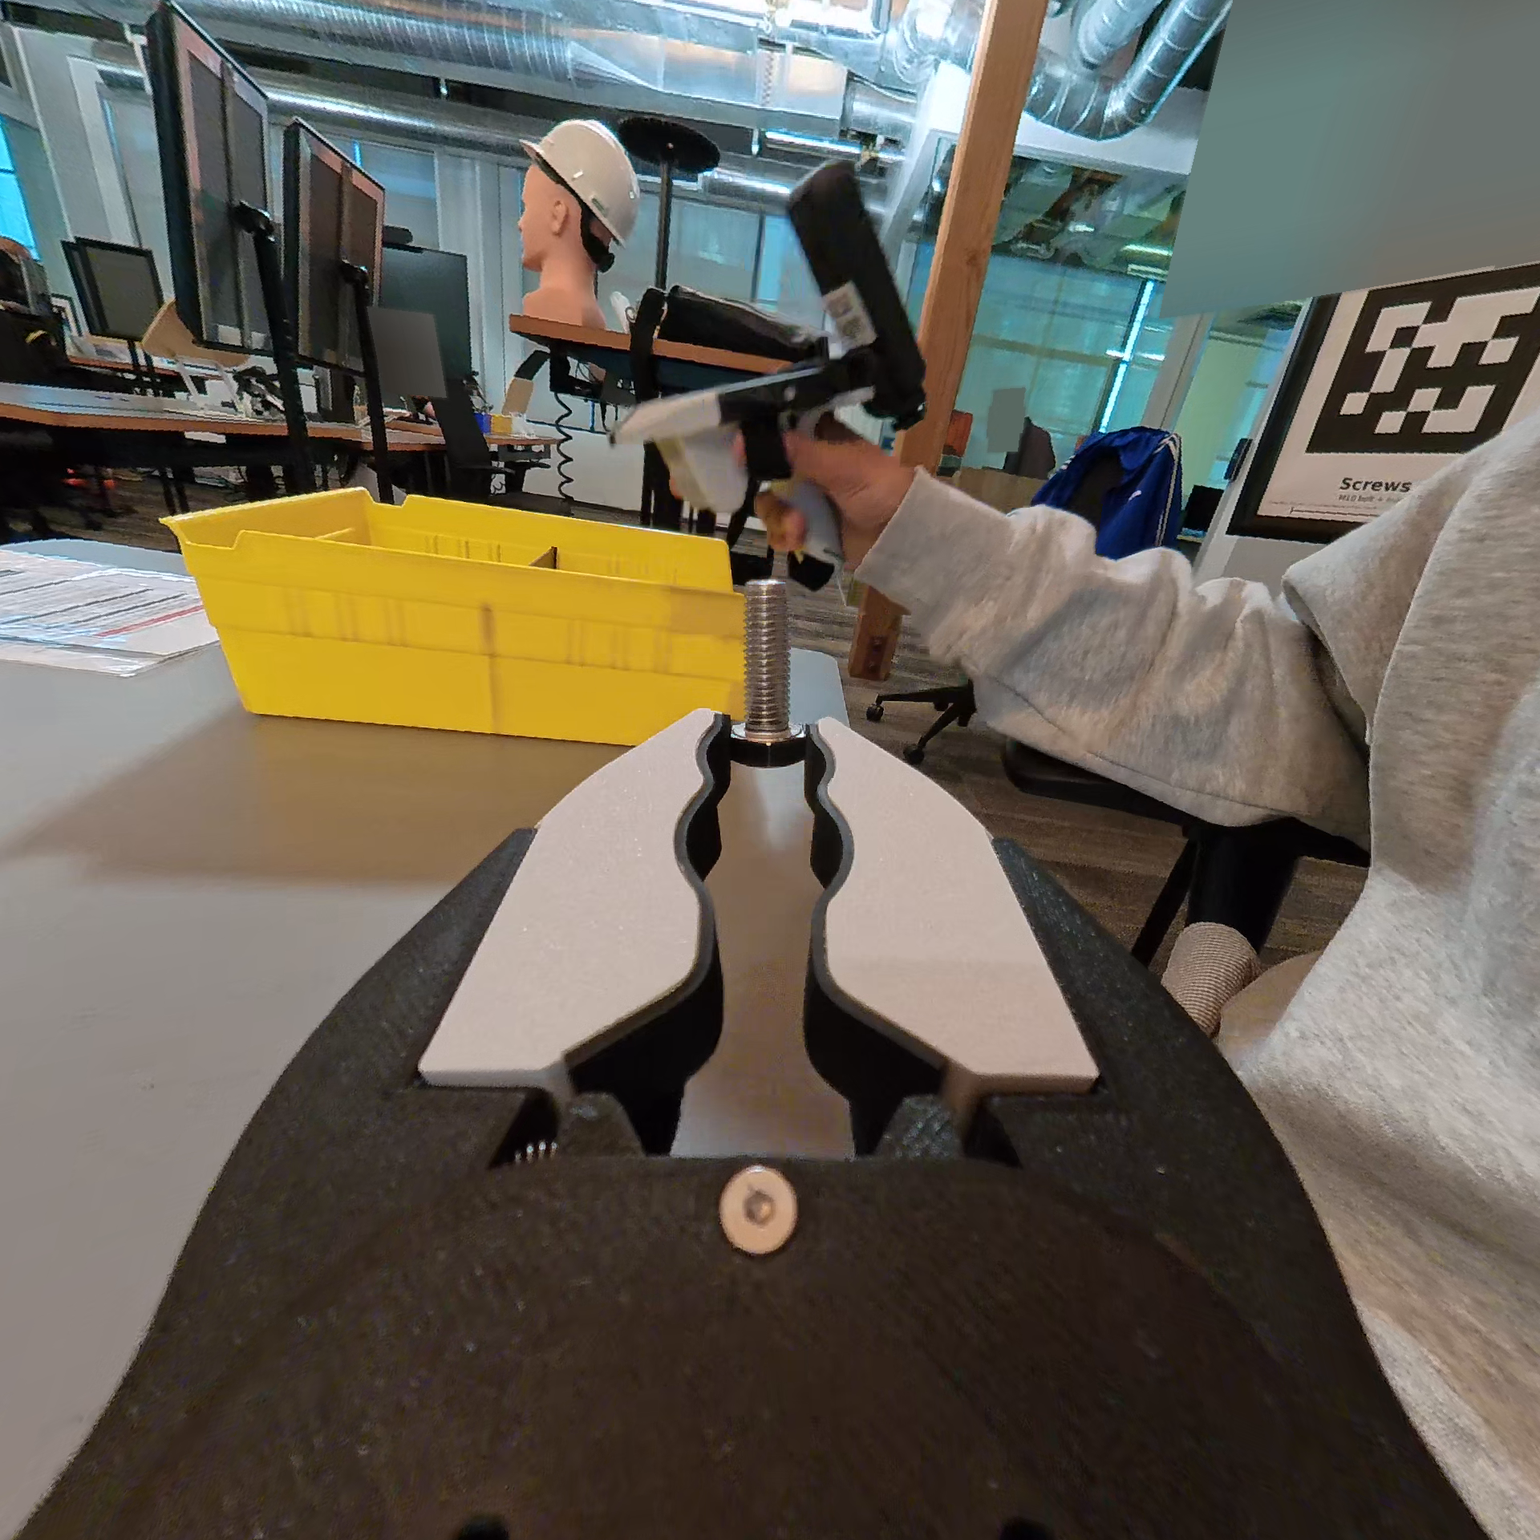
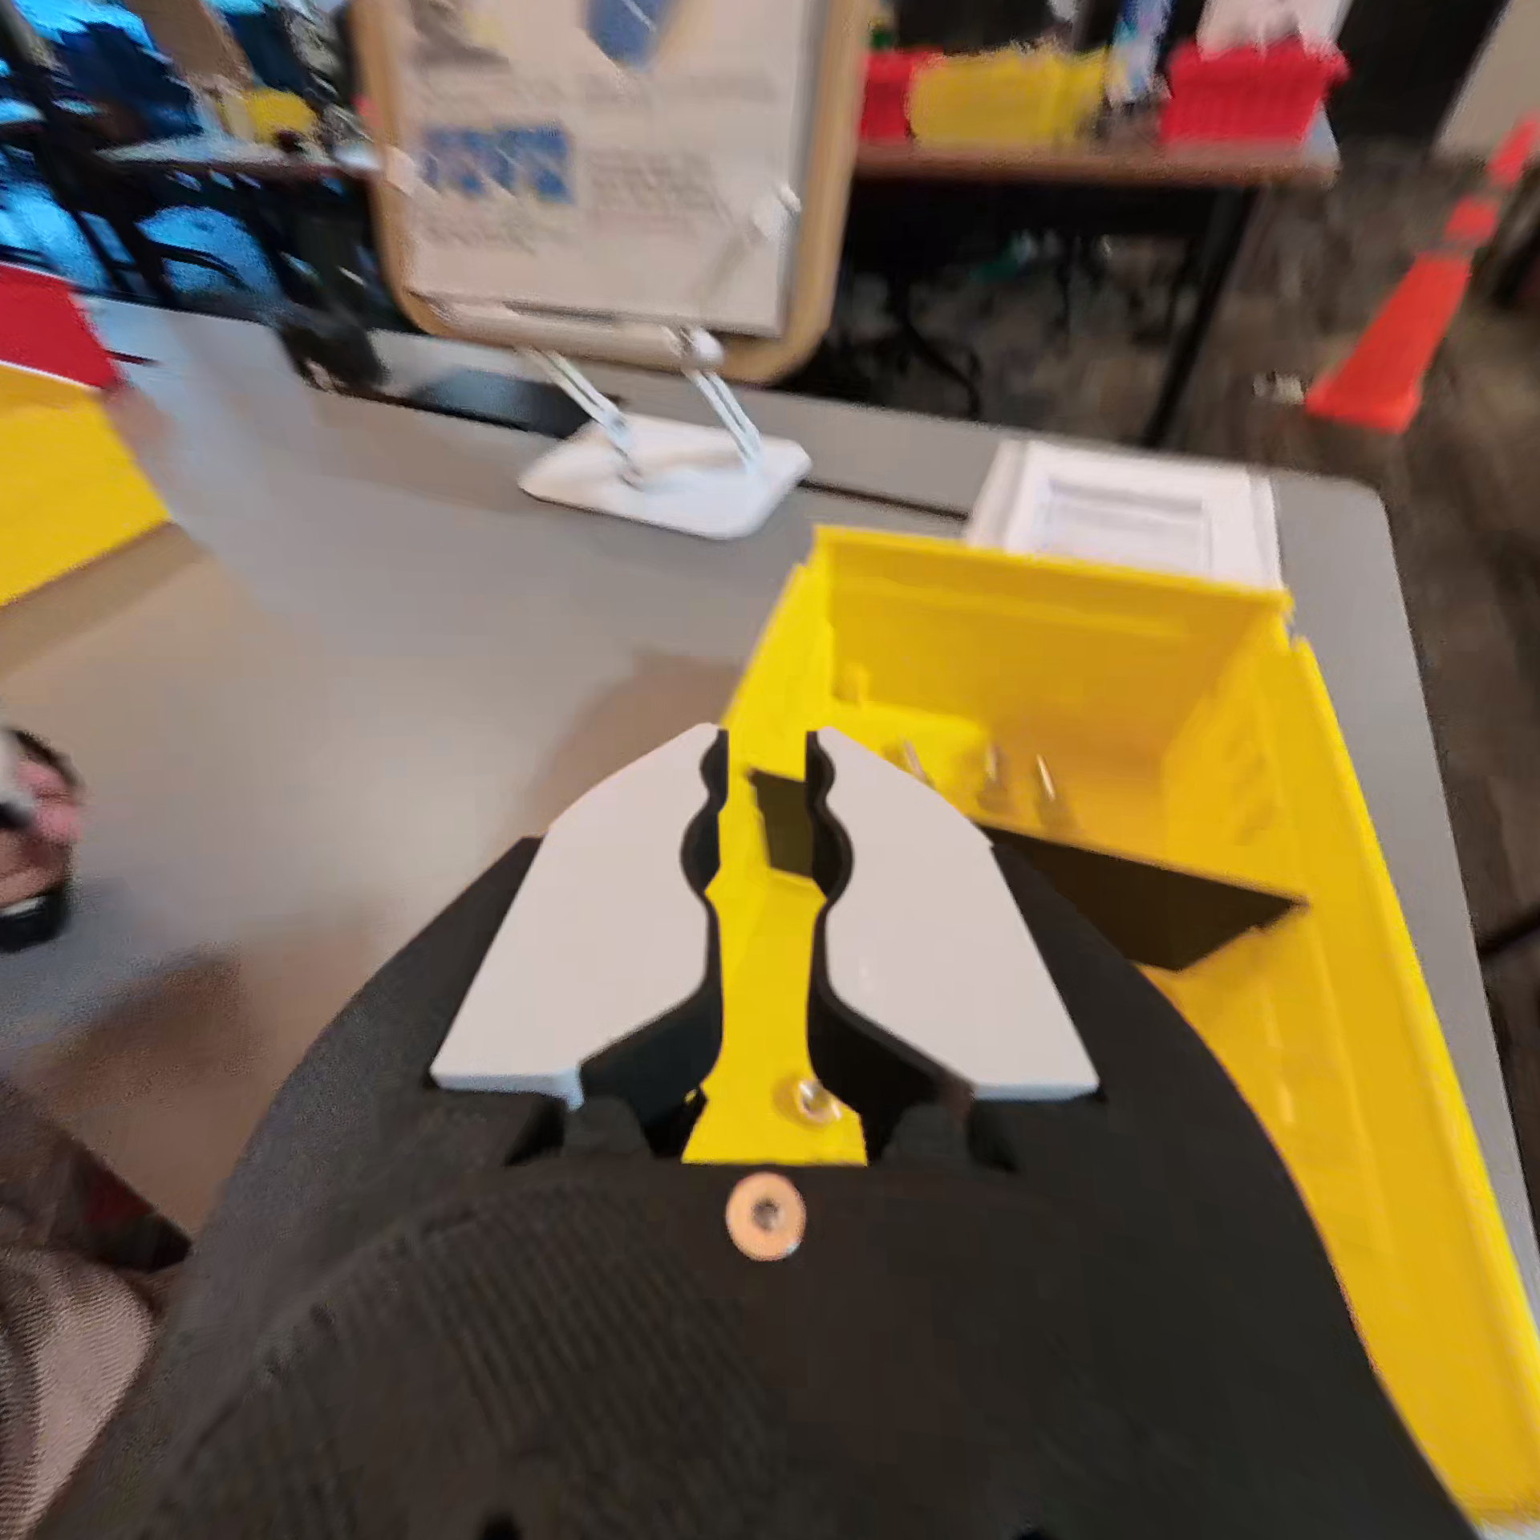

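Observation:
My left gripper [image 1: 767,735] is shut on the head of a steel bolt [image 1: 768,658]. The bolt stands upright with its threaded shaft pointing up, just above the grey table [image 1: 208,875]. My right gripper [image 2: 765,742] hovers over a yellow bin [image 2: 1042,658], its jaws a little apart with nothing between them. In the left wrist view the right gripper [image 1: 667,437] is held in a hand above and just behind the bolt. The bin holds several bolts [image 2: 992,775] in a far compartment and a small metal nut [image 2: 812,1104] on its floor. That view is motion-blurred.
The yellow bin [image 1: 467,633] stands behind the bolt, with a paper sheet [image 1: 83,600] to its left. A board on a white stand [image 2: 667,475], a white sheet [image 2: 1125,517] and another yellow bin [image 2: 50,475] stand on the table. A grey sleeve [image 1: 1125,658] crosses at right.

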### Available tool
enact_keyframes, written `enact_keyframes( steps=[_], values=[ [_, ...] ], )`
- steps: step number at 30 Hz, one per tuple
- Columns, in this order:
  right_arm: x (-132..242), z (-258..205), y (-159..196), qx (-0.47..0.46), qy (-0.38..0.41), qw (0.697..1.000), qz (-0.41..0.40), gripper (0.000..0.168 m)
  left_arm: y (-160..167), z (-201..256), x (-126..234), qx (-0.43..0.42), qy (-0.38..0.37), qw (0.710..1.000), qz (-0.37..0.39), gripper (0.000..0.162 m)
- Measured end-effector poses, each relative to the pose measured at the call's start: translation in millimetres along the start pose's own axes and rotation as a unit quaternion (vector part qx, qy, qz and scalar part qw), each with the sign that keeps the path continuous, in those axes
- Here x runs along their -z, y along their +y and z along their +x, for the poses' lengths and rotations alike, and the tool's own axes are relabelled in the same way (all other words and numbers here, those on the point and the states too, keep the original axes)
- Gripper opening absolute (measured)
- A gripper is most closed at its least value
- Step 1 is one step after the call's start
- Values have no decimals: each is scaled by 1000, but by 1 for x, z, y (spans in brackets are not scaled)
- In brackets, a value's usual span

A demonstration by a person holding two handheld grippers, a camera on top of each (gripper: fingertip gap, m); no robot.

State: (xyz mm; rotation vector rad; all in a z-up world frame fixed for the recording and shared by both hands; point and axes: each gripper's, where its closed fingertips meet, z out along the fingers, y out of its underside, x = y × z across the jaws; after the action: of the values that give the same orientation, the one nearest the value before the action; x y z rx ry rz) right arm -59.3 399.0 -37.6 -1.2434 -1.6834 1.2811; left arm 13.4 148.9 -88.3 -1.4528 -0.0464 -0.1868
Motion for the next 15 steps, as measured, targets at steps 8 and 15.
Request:
enact_keyframes(
  steps=[8, 15],
  values=[
    [-19, -168, -21, 111, -218, 969, 41, 18, -1, -4, 0, 2, -11, 1000, 4, 18],
    [-31, -258, 11, 93, -348, 929, 82, 23, -9, -7, 3, 19, -15, 999, 25, 18]
  ],
)
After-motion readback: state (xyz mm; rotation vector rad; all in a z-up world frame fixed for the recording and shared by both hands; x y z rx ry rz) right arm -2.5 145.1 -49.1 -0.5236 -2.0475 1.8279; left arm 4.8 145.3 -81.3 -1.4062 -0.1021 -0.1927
